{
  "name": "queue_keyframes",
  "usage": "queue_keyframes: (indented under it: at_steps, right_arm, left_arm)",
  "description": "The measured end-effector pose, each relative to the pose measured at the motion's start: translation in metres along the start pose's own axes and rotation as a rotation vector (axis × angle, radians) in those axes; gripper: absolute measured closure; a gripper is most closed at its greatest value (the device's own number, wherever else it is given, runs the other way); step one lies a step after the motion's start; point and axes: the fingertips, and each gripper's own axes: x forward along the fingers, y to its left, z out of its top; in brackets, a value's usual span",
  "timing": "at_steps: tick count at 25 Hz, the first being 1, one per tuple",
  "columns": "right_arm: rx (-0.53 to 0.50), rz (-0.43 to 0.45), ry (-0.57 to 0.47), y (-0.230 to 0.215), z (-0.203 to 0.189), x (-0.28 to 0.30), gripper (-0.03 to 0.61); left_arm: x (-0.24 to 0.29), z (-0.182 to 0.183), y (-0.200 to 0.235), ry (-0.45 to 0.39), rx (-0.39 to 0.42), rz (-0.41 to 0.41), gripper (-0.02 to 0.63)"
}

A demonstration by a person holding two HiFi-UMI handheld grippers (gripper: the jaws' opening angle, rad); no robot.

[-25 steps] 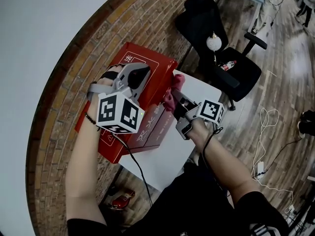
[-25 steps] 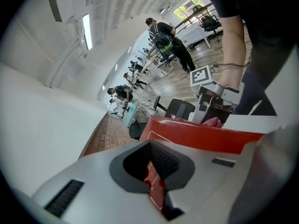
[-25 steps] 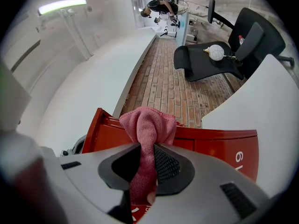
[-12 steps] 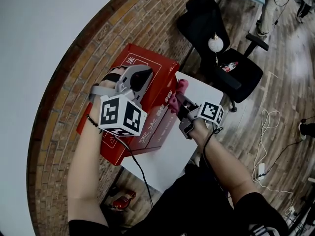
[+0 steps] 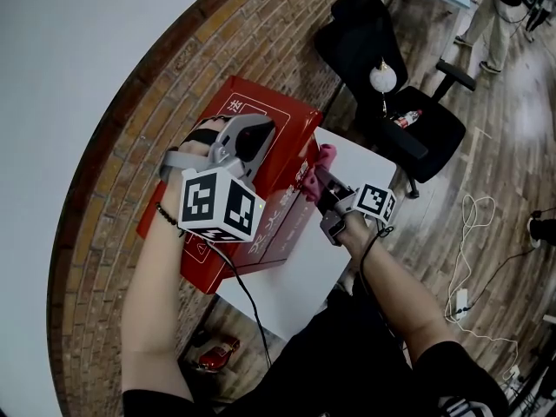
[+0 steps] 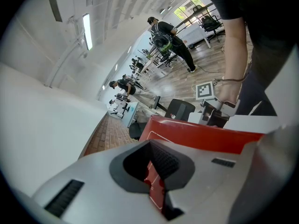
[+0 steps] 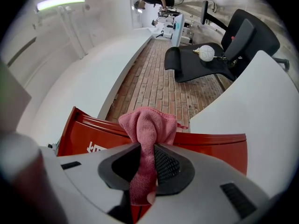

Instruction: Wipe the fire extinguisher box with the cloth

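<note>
We see the right tongs (image 7: pixel 145 164) pinching a bunched pink microfibre cloth (image 7: pixel 149 125). Its loose top stands out past the tips and its tail hangs down between the ribbed pads. Straight ahead of those tongs, and just beyond the cloth, runs the upper edge of the red metal fire extinguisher box (image 5: pixel 291 133). We cannot tell whether cloth and box touch.

The left tongs (image 5: pixel 252 135) are pressed together on nothing. They hang over the box's top face, and contact there is also unclear to us.

The box's face below the left tongs carries white Chinese characters. That gripper's black-and-white marker cube (image 5: pixel 217 205) covers part of the line, and we cannot read the rest with confidence. A smaller white label at the box's far corner is cut short in the same way. From the right gripper view only a fragment of white lettering shows, with the gripper's grey body hiding the remainder.

Beneath the right tongs lies the white tabletop (image 5: pixel 295 276), its far side cut off behind the box. Beyond both tongs stands a black office chair (image 5: pixel 417 129) carrying a white ball (image 5: pixel 380 77).
</note>
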Motion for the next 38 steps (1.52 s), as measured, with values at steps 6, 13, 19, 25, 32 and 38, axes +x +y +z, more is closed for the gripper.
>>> queue_keyframes:
  at_steps: [6,13,19,25,32,38]
  right_arm:
    - [-0.016,-0.007,-0.013,-0.007,-0.002,0.0,0.491]
    - [-0.036,-0.065,-0.012,-0.019,-0.004,-0.004,0.491]
    - [-0.013,-0.106,-0.008,-0.044,-0.012,-0.005,0.491]
    - [-0.013,-0.124,0.006,-0.057,-0.012,-0.005,0.491]
    - [-0.02,-0.151,0.02,-0.073,-0.017,-0.005,0.491]
    - [-0.025,-0.171,0.03,-0.093,-0.019,-0.006,0.491]
  left_arm:
    - [0.0,0.0,0.0,0.001,0.002,0.001,0.588]
    - [0.0,0.0,0.0,0.001,0.002,0.0,0.588]
    - [0.001,-0.001,0.0,0.001,0.002,0.0,0.588]
    - [0.001,0.0,0.0,0.002,0.002,0.001,0.588]
    - [0.0,-0.001,0.0,0.001,0.001,0.001,0.588]
    - [0.0,-0.001,0.0,0.001,0.003,0.002,0.588]
